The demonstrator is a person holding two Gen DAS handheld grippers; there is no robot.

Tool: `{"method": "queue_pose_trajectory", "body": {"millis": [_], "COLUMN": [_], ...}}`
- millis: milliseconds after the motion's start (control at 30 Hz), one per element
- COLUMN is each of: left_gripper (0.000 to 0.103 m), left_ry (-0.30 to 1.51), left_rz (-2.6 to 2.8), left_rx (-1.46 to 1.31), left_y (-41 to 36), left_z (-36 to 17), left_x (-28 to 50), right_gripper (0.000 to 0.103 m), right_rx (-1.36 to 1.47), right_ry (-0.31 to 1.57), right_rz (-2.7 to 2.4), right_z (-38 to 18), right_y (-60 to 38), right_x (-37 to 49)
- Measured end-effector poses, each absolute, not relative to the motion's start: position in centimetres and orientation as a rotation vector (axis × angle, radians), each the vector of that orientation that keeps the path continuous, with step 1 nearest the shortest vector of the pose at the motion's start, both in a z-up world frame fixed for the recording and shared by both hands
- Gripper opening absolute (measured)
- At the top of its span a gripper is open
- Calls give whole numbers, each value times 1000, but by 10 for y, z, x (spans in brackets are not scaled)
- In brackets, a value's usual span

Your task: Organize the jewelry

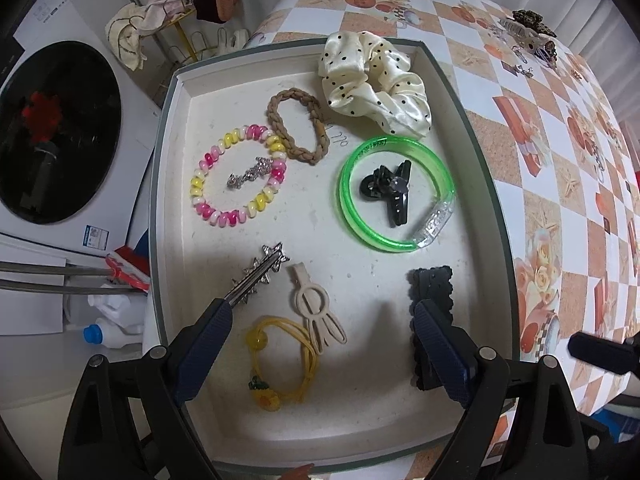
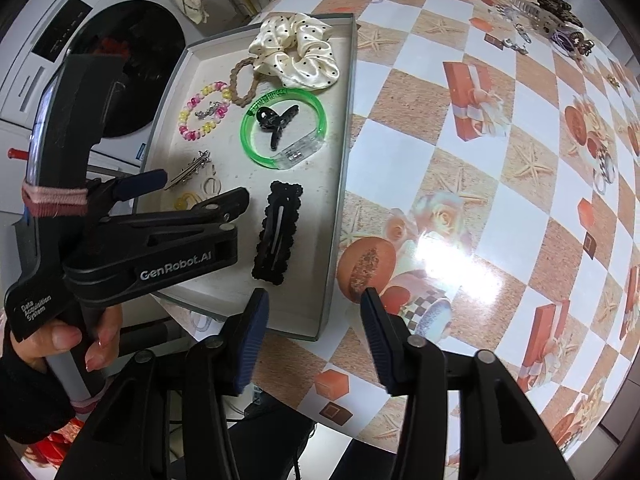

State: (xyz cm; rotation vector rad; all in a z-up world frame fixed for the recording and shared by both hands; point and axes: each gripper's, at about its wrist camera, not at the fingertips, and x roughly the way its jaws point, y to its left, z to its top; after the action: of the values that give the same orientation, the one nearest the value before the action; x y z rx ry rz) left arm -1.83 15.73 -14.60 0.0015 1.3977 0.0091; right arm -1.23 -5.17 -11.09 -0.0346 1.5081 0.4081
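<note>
White-lined tray (image 1: 176, 128) with grey-green rim, at the edge of a checked, picture-printed desk (image 2: 460, 168). Contents, far end to near:

- Cream satin scrunchie (image 1: 372, 84), black dots, in the far corner, lapping over the rim.
- Braided tan hair tie (image 1: 298, 126), just beside the scrunchie.
- Pink, yellow and white coil bracelet (image 1: 240, 176), touching the hair tie; a small silver chain piece (image 1: 250, 174) lies inside its ring.
- Green translucent bangle (image 1: 348, 200) with a clear section; a black claw clip (image 1: 390, 192) lies inside it.
- Silver spiked clip (image 1: 260, 278), its near end hidden under the left finger.
- Beige cut-out clip (image 1: 316, 312), beside it.
- Yellow elastic (image 1: 280, 356) with a bead and fruit charm, partly under the beige clip.
- Black scalloped snap clip (image 2: 278, 232), flat near the tray's desk-side wall.

Left gripper (image 1: 320, 316): over the near half of the tray, fingers spread wide, nothing between the pads; the beige clip and elastic lie on the tray floor below the gap.

Right gripper (image 2: 312, 312): above the tray's near corner and the desk, fingers apart, empty.

Loose pile of clips and trinkets (image 2: 548, 24) at the desk's far side, well apart from the tray.
</note>
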Motion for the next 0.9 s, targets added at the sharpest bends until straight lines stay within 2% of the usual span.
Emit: {"method": "queue_pose_trajectory", "body": {"millis": [33,200,467,900], "left_gripper": [103,103,103,103], "left_ry": [1403,1404,1417,1417], "left_rz": [11,16,37,99], "left_rx": [-2,-2,0,15], "left_y": [158,158,160,171], "left_z": [-146,-141,-137,-110], "left_x": [-19,-24,-30,-50], "right_gripper": [64,65,79,81], "right_rx": [-30,-23,-19,-42], "right_ry": [1508,1509,1519,1534], "right_rz": [405,389,377,337], "right_z": [-110,-110,-112,-103], "right_y": [-53,-54,-56,-53], "right_x": [-12,-8,-2,9]}}
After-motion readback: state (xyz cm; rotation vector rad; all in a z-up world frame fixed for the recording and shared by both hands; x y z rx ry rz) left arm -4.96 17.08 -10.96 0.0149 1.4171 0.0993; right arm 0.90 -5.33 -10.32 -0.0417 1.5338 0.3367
